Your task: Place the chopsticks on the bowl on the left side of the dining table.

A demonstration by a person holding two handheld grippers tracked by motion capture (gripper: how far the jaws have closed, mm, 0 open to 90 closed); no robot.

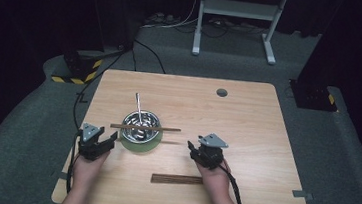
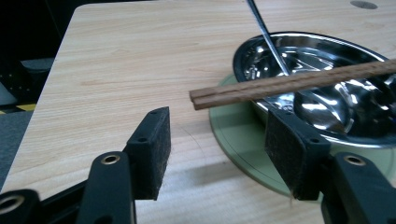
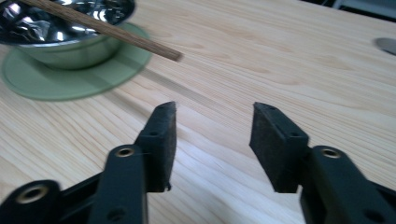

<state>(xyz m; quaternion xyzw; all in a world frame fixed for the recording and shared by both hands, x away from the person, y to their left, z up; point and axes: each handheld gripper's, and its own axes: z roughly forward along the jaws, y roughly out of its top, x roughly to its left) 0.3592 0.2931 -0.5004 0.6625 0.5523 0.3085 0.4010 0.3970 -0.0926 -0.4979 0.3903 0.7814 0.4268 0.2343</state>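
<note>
A steel bowl (image 1: 141, 127) is seen standing on a green mat (image 1: 140, 145) toward the left of the wooden table (image 1: 247, 118), and everything is placed from it. 2 chopsticks (image 1: 145, 127) are laid flat across the bowl's rim, their ends jutting past it on both sides. A metal spoon (image 1: 139, 107) is propped inside the bowl, handle pointing away from the person. The left gripper (image 1: 99, 141) is held just left of the bowl, jaws spread wide and empty. The right gripper (image 1: 199, 150) is held right of the bowl, jaws likewise parted, nothing gripped. A dark wooden strip (image 1: 177, 180) is lying nearer the person than the bowl.
</note>
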